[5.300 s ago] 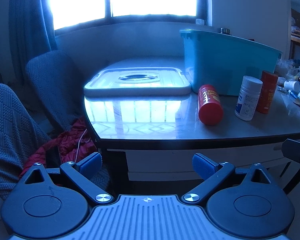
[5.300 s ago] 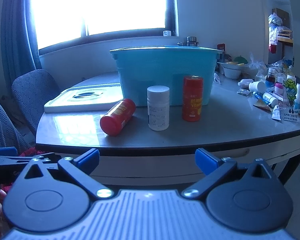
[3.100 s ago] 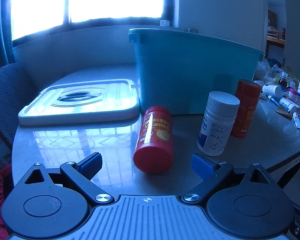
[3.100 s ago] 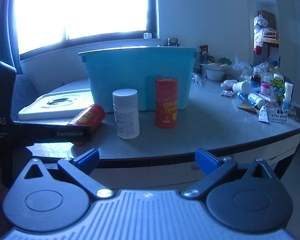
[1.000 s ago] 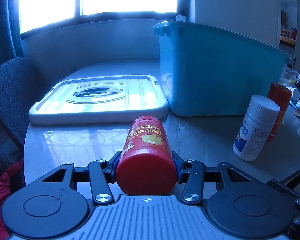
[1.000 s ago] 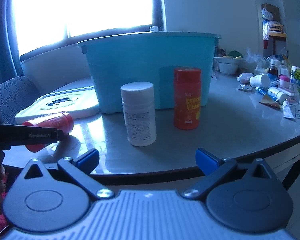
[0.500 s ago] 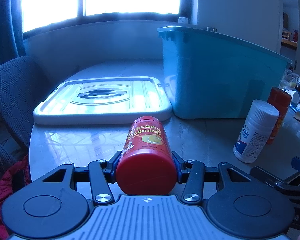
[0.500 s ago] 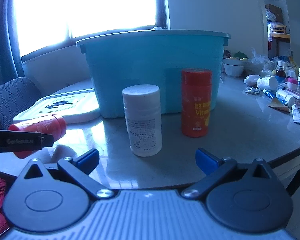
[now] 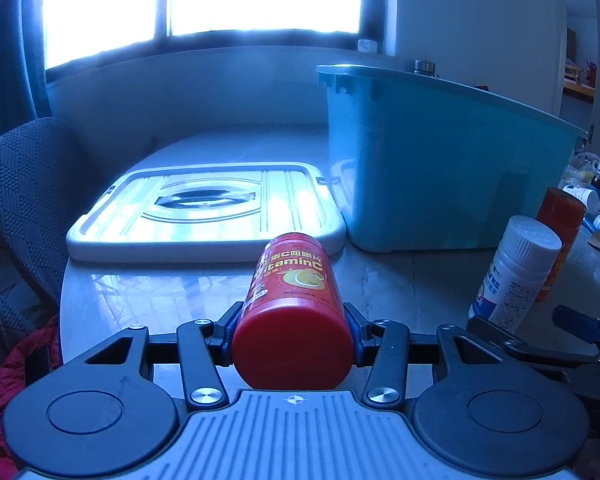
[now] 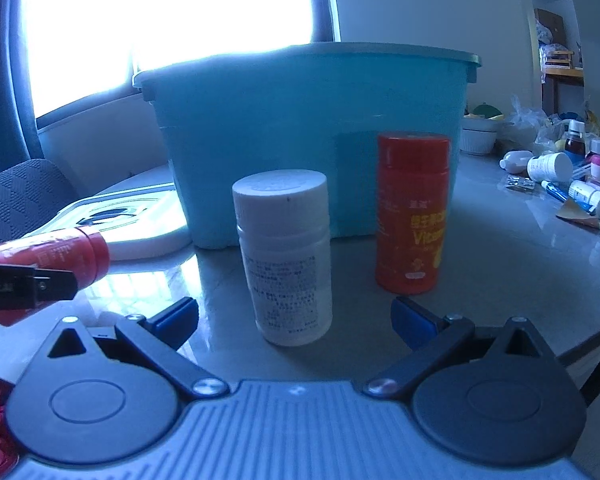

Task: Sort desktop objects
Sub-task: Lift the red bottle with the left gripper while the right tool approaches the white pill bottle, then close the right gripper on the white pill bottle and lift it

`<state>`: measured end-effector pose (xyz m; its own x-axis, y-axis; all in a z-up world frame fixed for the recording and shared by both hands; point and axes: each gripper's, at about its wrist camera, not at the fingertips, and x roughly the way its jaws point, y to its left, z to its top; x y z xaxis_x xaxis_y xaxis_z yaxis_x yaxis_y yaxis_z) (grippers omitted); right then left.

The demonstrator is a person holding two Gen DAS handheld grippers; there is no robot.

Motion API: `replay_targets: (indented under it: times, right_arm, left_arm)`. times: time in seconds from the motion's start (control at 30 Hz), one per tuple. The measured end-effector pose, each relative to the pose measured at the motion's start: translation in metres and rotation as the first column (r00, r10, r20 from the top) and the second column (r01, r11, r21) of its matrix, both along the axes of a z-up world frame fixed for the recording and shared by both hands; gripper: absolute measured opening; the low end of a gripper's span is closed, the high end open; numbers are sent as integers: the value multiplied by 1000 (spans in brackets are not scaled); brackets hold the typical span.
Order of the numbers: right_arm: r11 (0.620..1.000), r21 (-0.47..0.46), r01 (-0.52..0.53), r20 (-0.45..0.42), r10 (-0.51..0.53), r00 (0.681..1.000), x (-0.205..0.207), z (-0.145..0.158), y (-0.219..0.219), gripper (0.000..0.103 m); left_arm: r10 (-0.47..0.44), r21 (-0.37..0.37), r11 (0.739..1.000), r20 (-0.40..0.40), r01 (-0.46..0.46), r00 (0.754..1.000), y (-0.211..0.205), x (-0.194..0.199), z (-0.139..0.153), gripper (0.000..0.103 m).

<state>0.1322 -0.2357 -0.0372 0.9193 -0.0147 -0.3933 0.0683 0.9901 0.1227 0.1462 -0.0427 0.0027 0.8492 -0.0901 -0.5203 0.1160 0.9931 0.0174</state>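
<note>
My left gripper (image 9: 294, 336) is shut on a red vitamin C bottle (image 9: 294, 312), held level above the table with its cap toward the camera. The same bottle (image 10: 60, 254) shows at the far left of the right wrist view. My right gripper (image 10: 294, 316) is open, its fingertips on either side of an upright white pill bottle (image 10: 286, 256). An upright orange vitamin bottle (image 10: 414, 212) stands just right of it. A teal storage bin (image 10: 308, 128) stands behind both; it also shows in the left wrist view (image 9: 440, 160).
The bin's white lid (image 9: 208, 210) lies flat on the table left of the bin. Small medicine bottles and tubes (image 10: 572, 184) clutter the right side of the table. A grey chair (image 9: 24, 200) stands at the left table edge.
The left gripper has lifted the red bottle a little. The right gripper has moved forward, so the white pill bottle stands between its open fingers.
</note>
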Motion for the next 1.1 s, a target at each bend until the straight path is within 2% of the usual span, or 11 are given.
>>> replay_targets:
  times: [0.3, 0.37, 0.4, 0.43, 0.47, 0.5, 0.63, 0.83, 1.1]
  right_arm:
    - [1000, 2, -10, 11, 10, 1000, 22, -6, 3, 102]
    - [999, 2, -34, 2, 34, 999, 28, -8, 4, 99]
    - [999, -7, -43, -5, 43, 999, 30, -9, 6, 87]
    - [999, -25, -46, -9, 46, 999, 32, -9, 8, 64]
    - [998, -52, -37, -12, 36, 999, 33, -9, 11, 52]
    - [997, -65, -36, -14, 35, 999, 33, -8, 12, 48]
    - [996, -53, -73, -26, 72, 997, 34, -4, 14, 48]
    - [996, -54, -76, -22, 75, 997, 24, 3, 13, 48]
    - [992, -77, -99, 0, 99, 995, 3, 24, 5, 48]
  left_arm:
    - [-3, -12, 1000, -8, 3, 1000, -1, 6, 1, 50]
    - [-7, -9, 1000, -8, 7, 1000, -1, 7, 2, 50]
    - [-7, -9, 1000, -9, 7, 1000, -1, 7, 2, 50]
    - [-9, -8, 1000, -9, 9, 1000, -1, 7, 2, 50]
    - [-9, -6, 1000, -8, 9, 1000, -1, 7, 3, 50]
    - [-10, -5, 1000, -7, 10, 1000, -1, 7, 4, 50]
    - [-6, -2, 1000, 1, 6, 1000, 2, 7, 7, 50]
    - [9, -11, 1000, 12, -9, 1000, 5, 5, 13, 50]
    - [8, -14, 1000, 37, -7, 999, 3, -12, 28, 50]
